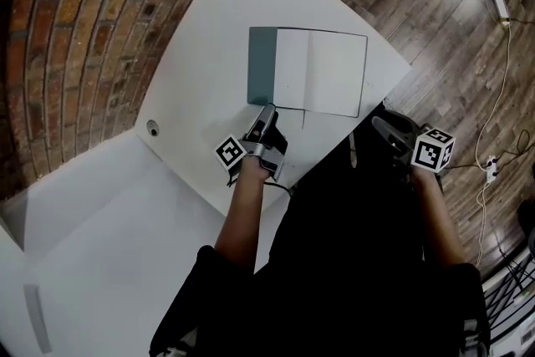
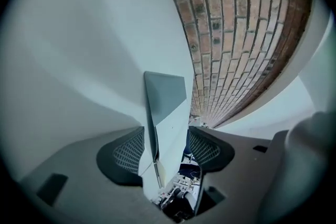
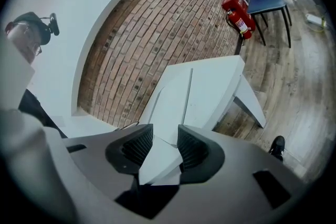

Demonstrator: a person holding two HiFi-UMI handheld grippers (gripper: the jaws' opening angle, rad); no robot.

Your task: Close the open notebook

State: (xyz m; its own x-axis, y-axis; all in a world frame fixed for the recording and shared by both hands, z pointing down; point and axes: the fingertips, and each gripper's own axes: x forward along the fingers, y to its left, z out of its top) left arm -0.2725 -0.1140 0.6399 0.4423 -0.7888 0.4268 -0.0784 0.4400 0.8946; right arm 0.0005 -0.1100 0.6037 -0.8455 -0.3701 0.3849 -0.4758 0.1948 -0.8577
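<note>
Left gripper (image 1: pixel 266 118): jaws apart, tips at the near left corner of the notebook (image 1: pixel 322 71). Its own view shows the thin edge of the teal cover (image 1: pixel 261 67) standing in the gap, closer to one pad and clear of the other. You straddle the cover; you do not grip it.

Notebook: lies open on the white table (image 1: pixel 209 71), teal cover to the left, white pages to the right, fold line running away from you. Not yet closed.

Why there (judgement): the cover is the leaf that has to swing over the fold onto the pages, and its near corner is the free end, the easiest place to catch a thin sheet.

Right gripper (image 1: pixel 389 131): jaws apart, nothing between them; only the table's corner shows through the gap. It hangs off the table's near edge, apart from the notebook. Probably parked there to keep out of the cover's arc, yet close enough to steady the pages.

Next (judgement): pinch the cover, or slip one jaw under it, lift, and carry it rightward over the pages.

Risks: the cover may slip from the pads, or the whole notebook may slide on the smooth top instead of folding.
</note>
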